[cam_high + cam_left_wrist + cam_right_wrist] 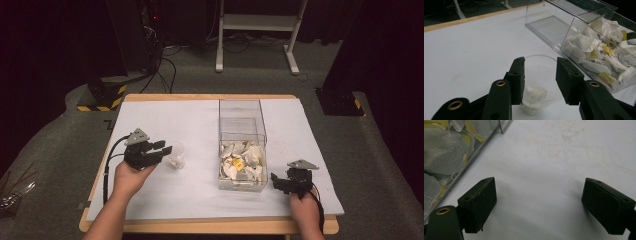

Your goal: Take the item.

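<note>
My left gripper [540, 80] jaws apart over clear cup [537, 82] holding tea bag [535, 93]; right gripper [546, 205] wide apart, empty. Best lift straight up, avoid rim.

right gripper [539, 205] jaws wide apart | white tabletop [554, 165] | tea-bag box [451, 152] upper left

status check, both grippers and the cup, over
Left gripper open, jaws either side of the clear cup, one tea bag inside. Right gripper open and empty over bare table, beside the clear bin of tea bags. Nothing in the way.
</note>
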Action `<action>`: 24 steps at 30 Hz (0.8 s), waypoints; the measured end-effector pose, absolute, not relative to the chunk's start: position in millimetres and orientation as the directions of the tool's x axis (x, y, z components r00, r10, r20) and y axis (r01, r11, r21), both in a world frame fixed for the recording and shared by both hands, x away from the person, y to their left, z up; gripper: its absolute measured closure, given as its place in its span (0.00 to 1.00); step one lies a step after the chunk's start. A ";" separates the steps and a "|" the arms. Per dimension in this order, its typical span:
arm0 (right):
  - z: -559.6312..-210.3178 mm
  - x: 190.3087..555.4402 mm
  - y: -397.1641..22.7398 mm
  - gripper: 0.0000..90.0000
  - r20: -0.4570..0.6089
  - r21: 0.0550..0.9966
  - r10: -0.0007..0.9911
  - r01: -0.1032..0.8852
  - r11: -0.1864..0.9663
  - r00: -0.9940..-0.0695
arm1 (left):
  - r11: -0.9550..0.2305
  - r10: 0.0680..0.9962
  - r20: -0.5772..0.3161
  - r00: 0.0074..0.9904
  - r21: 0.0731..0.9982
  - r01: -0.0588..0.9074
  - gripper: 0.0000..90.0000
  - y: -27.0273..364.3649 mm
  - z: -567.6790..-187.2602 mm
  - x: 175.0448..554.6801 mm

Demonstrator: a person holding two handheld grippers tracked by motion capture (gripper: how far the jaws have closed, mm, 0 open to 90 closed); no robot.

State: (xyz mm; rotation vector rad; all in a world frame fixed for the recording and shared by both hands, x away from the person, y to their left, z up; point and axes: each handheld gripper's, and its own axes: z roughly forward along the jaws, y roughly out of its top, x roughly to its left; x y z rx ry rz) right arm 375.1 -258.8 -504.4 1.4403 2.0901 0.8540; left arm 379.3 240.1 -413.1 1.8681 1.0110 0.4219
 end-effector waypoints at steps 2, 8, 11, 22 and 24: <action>-504.4 375.1 -258.7 0.14 -0.024 0.712 0.938 0.653 0.259 -0.346 | -0.221 0.798 -0.116 0.592 0.857 0.466 0.60 247.2 -414.5 373.2; -504.4 375.1 -258.7 0.14 -0.023 0.712 0.938 0.653 0.258 -0.346 | -0.240 0.823 -0.097 0.559 0.834 0.497 0.54 267.3 -430.0 359.2; -504.4 375.1 -258.7 0.14 -0.023 0.711 0.938 0.654 0.258 -0.346 | -0.250 0.840 -0.088 0.535 0.813 0.525 0.50 279.5 -448.0 352.8; -504.4 375.1 -258.7 0.14 -0.023 0.711 0.938 0.653 0.258 -0.346 | -0.335 0.878 0.013 0.478 0.728 0.597 0.43 296.7 -498.6 344.1; -504.4 375.1 -258.7 0.14 -0.023 0.711 0.938 0.654 0.258 -0.346 | -0.342 0.880 0.022 0.475 0.724 0.599 0.42 297.6 -501.0 343.3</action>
